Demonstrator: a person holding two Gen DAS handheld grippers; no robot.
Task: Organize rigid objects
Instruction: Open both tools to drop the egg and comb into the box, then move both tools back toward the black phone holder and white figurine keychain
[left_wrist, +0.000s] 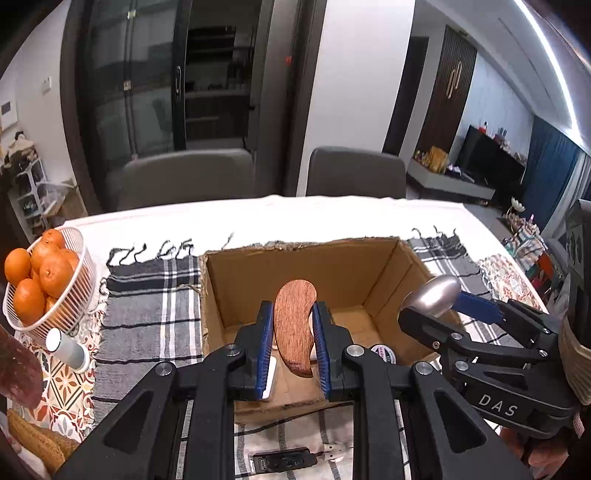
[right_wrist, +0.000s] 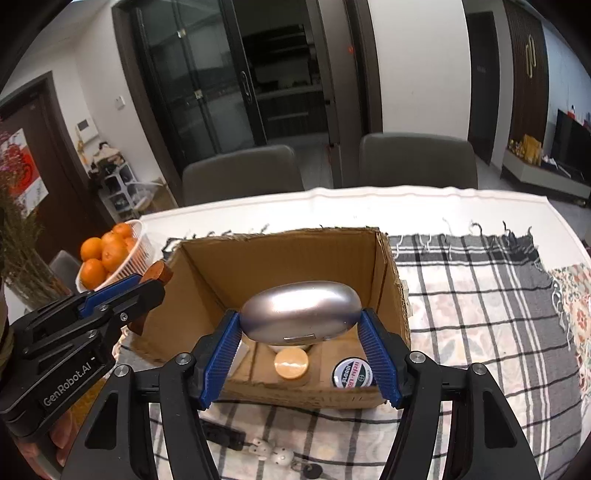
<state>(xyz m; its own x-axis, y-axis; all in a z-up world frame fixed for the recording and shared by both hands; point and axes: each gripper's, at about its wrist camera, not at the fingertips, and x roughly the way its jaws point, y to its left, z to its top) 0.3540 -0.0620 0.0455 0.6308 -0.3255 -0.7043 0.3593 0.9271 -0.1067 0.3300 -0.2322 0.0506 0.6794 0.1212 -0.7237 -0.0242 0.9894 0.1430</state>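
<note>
My left gripper (left_wrist: 293, 325) is shut on a curved wooden piece (left_wrist: 295, 325) and holds it over the open cardboard box (left_wrist: 295, 264). My right gripper (right_wrist: 301, 328) is shut on a silver oval case (right_wrist: 301, 314) above the same box (right_wrist: 280, 247). In the left wrist view the right gripper (left_wrist: 439, 299) holds the case (left_wrist: 436, 293) at the box's right wall. In the right wrist view the left gripper (right_wrist: 147, 282) shows at the box's left wall with the wooden piece (right_wrist: 159, 273). A round orange lid (right_wrist: 291, 363), a round labelled tin (right_wrist: 351, 373) and a white object (left_wrist: 269, 373) lie inside the box.
A white basket of oranges (left_wrist: 40, 280) stands at the left on the table. A white tube (left_wrist: 68, 349) lies near it. A black adapter (left_wrist: 284, 459) and white earbuds (right_wrist: 269, 452) lie on the checked cloth (left_wrist: 147, 314) in front of the box. Two grey chairs (left_wrist: 354, 171) stand behind the table.
</note>
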